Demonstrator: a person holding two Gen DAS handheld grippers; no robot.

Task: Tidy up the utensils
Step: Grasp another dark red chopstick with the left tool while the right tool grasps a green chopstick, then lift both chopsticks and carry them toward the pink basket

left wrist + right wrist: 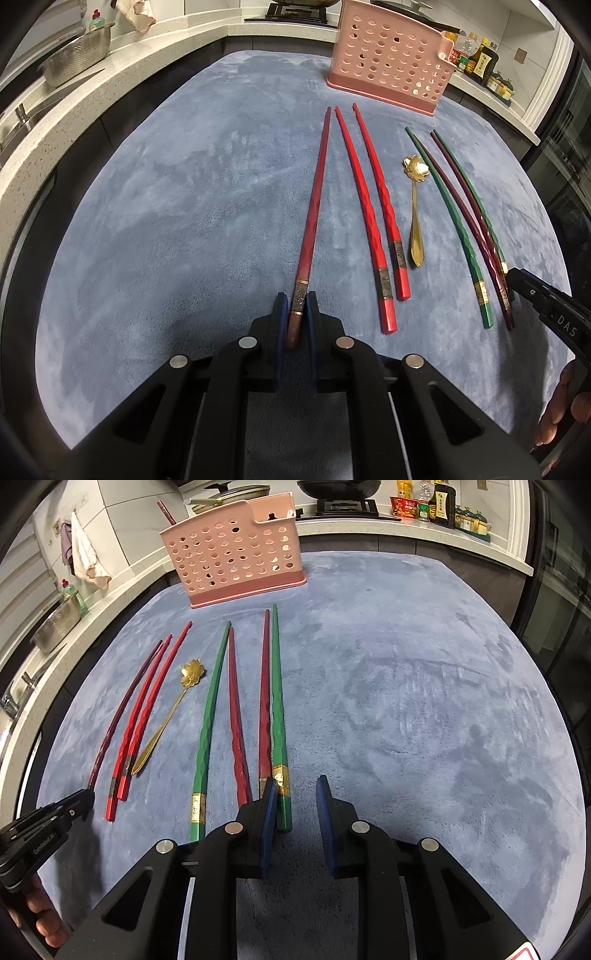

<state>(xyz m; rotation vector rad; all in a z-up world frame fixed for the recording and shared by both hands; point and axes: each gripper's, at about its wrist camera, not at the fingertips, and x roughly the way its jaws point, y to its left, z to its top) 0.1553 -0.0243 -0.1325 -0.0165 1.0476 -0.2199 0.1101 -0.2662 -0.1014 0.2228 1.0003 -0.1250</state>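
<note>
- Our left gripper (297,308) has its fingers (280,314) clenched on the butt end of a dark red chopstick (314,206), the blue pads pressing on either side of its metal band.
- That chopstick lies along the blue-grey cloth on the desk (166,221), its long axis running straight away from us, thin tip toward the pink perforated basket (391,62).
- Our right gripper (297,794) has its fingers (325,805) released, with a clear gap between them and only cloth in it; the left pad sits just beside the butt of a green chopstick (277,709), and we cannot tell whether it touches.
- That green chopstick lies with a red one (264,701) close at its side; both point away from us toward the basket.
- Further left in the right wrist view, another green chopstick (208,720) and a dark red one (236,716) lie nearly parallel, tips toward the basket.
- A gold spoon (166,720) with a flower-shaped bowl lies between these and a pair of bright red chopsticks (140,723), bowl end toward the basket.
- The basket stands upright at the far edge of the cloth.
</note>
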